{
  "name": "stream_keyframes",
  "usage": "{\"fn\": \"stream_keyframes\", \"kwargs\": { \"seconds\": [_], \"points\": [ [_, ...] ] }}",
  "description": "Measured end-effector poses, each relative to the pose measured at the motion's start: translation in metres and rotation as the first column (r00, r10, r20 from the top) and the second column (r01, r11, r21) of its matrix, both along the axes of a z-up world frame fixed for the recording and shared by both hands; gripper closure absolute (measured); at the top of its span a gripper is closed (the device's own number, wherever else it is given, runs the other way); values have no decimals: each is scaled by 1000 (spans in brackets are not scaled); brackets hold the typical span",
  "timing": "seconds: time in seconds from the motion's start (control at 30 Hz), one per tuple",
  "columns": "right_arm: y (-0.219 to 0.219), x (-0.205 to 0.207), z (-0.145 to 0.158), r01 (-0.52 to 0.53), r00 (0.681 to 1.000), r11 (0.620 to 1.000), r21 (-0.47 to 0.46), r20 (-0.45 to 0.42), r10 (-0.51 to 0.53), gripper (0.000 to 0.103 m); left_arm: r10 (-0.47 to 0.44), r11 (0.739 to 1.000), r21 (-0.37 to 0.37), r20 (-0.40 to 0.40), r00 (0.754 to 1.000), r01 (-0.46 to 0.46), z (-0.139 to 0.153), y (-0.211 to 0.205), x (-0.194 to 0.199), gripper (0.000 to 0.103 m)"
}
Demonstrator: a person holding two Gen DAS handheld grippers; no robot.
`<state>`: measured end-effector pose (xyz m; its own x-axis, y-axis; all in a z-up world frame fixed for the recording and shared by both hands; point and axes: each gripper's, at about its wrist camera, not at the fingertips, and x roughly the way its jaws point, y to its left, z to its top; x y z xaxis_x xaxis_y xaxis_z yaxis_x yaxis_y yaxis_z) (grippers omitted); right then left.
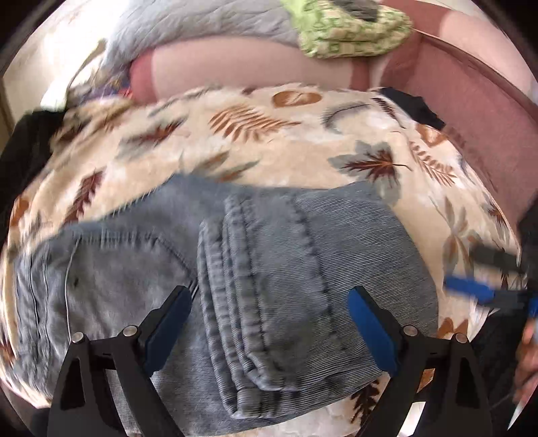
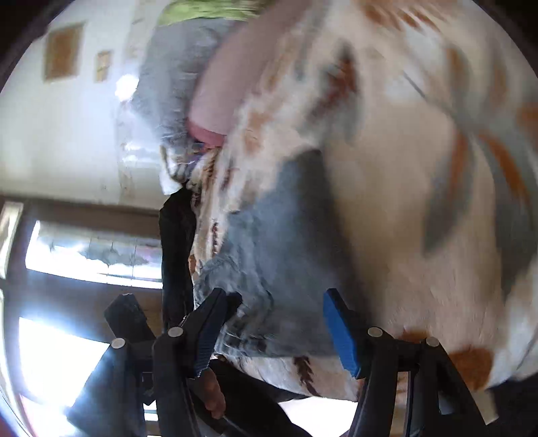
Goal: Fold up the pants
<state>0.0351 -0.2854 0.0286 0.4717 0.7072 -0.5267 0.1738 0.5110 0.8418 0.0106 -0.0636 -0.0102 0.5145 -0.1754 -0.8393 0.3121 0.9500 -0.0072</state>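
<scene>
Light blue jeans (image 1: 269, 269) lie folded in layers on a leaf-patterned blanket (image 1: 269, 134), with a thick seamed hem on top. My left gripper (image 1: 269, 299) hovers over the fold, jaws wide apart and no cloth pinched. At the right edge my right gripper (image 1: 474, 274) shows as a blurred blue and black pair of fingers beside the jeans. In the rolled, blurred right wrist view, the right gripper (image 2: 275, 312) stands open with the jeans (image 2: 279, 242) lying behind the gap. Its left finger (image 2: 212, 322) sits by the jeans' edge, and the pads press on nothing.
A pink sofa back (image 1: 470, 111) rises behind the blanket, with a grey quilt (image 1: 208, 27) and a green patterned cloth (image 1: 353, 30) on top. Dark cloth (image 1: 27, 151) hangs at the blanket's left. A hand (image 1: 524, 353) shows at the right. A bright window (image 2: 94, 255) is in view.
</scene>
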Motion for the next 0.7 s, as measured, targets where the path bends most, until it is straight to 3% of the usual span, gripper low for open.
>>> {"fn": "stream_keyframes", "kwargs": {
  "seconds": [0.07,0.13,0.17,0.27,0.3,0.33,0.4,0.43,0.5,0.6,0.7],
  "points": [
    [-7,17,10,14,1000,998,-57,16,-13,40,-5,999,50,-81,997,9,-22,-6,7,9],
    [-8,46,10,7,1000,994,-108,15,-6,40,9,998,55,-140,990,-2,-44,-4,12,7],
    [-7,60,6,1,1000,992,-123,-2,-1,40,5,999,41,-104,995,0,-43,-2,9,6],
    [-4,93,-16,-58,996,983,-173,-76,45,41,3,999,35,-100,995,0,-44,-1,8,6],
    [4,102,-21,-97,992,974,-203,-97,78,47,2,999,35,-96,995,1,-45,-1,8,6],
    [11,103,-27,-132,987,956,-263,-123,102,65,1,999,36,-90,996,2,-45,-1,7,6],
    [17,111,-43,-150,982,920,-363,-167,94,76,1,1000,31,-82,997,2,-46,-1,6,6],
    [15,113,-43,-141,982,919,-367,-168,84,78,-1,1000,29,-77,997,3,-46,0,5,6],
    [13,110,-38,-116,988,908,-403,-145,62,81,-6,1000,24,-67,998,7,-46,2,2,6],
    [19,104,-27,-102,993,851,-516,-97,61,81,-8,1000,21,-55,998,9,-45,0,1,5],
    [21,95,-21,-100,995,845,-526,-75,72,78,-8,1000,20,-51,999,9,-44,1,1,5]
  ]
}}
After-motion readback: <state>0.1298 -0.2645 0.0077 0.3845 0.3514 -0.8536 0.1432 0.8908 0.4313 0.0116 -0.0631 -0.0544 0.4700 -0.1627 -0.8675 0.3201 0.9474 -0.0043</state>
